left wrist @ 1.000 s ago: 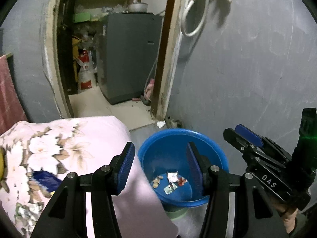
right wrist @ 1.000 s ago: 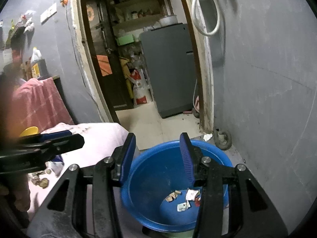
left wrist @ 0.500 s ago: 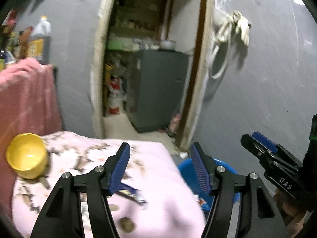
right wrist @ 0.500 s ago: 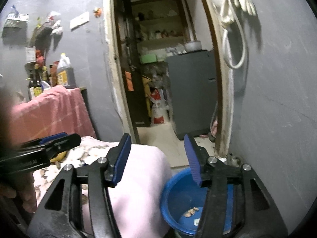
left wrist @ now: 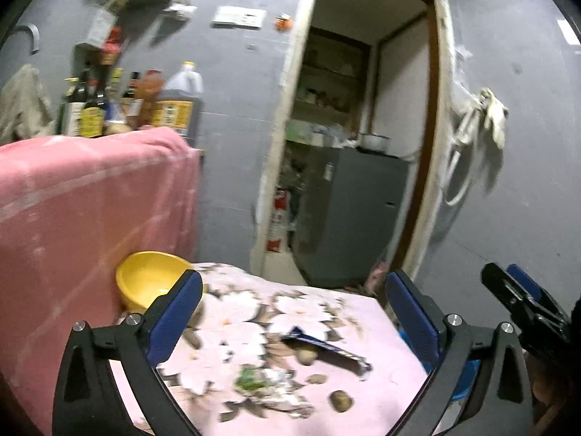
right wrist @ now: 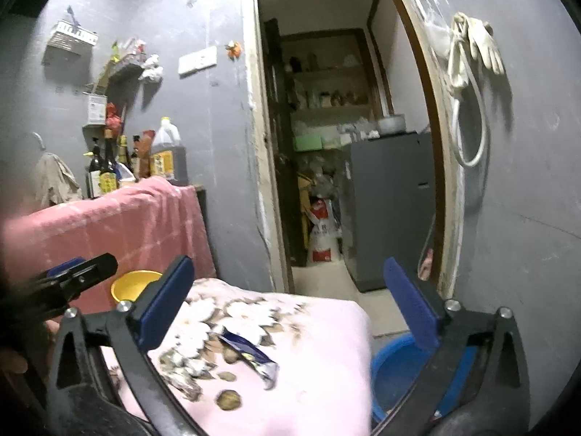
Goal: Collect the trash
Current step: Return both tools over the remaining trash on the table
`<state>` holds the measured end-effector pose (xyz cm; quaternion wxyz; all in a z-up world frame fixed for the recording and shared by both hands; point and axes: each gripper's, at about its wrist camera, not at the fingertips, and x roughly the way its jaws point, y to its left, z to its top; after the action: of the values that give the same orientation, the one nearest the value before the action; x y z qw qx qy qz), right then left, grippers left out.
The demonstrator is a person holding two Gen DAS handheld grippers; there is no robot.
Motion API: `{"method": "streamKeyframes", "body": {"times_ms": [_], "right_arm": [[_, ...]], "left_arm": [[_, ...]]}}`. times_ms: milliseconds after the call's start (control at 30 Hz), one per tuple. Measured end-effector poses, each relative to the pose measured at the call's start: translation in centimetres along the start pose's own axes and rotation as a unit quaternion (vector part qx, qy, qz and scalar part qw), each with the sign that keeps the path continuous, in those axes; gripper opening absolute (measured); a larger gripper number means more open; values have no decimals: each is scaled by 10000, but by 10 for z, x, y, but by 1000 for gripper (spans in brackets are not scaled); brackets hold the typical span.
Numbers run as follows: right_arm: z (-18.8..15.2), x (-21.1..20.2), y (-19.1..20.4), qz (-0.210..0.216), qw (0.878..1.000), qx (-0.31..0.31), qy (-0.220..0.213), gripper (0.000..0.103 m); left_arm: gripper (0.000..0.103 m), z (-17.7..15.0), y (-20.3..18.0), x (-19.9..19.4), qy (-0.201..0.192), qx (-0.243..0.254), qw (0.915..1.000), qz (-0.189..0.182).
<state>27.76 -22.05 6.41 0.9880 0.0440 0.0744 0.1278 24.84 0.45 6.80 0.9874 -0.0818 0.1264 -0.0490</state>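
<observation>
Both views have swung up and left since a second ago, off the basin (right wrist: 395, 359) and onto the table, and the yellow bowl (left wrist: 152, 279) has come into sight. Left gripper (left wrist: 294, 312) and right gripper (right wrist: 287, 298) are opening wide, nothing between the jaws of either. On the floral pink cloth (left wrist: 254, 312) lie a torn blue wrapper (left wrist: 326, 352), nut-like bits (left wrist: 341, 399) and green scraps (left wrist: 250, 381). Behind stands a pink towel (left wrist: 90, 200) with bottles (left wrist: 87, 109) above it. A grey wall (right wrist: 218, 127) frames a doorway onto a grey cabinet (right wrist: 388, 203). The basin sits on the floor at the table's right end.
</observation>
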Motion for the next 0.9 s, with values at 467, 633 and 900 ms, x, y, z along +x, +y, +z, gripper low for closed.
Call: {"method": "streamKeyframes", "body": {"times_ms": [467,633,900], "right_arm": [[-22,-9,67,317,9977,-405,-437,103],[-38,-1,76,394,9975,-510,-281,103],[-64,27,65,324,9978,-341,463,103]], "left_arm": [[100,-24,64,-31,-196,-322,9966,740],[100,-36,72,-30,-151,-396,9957,822],[100,-55,74,-7,450,-482,9950,747]]}}
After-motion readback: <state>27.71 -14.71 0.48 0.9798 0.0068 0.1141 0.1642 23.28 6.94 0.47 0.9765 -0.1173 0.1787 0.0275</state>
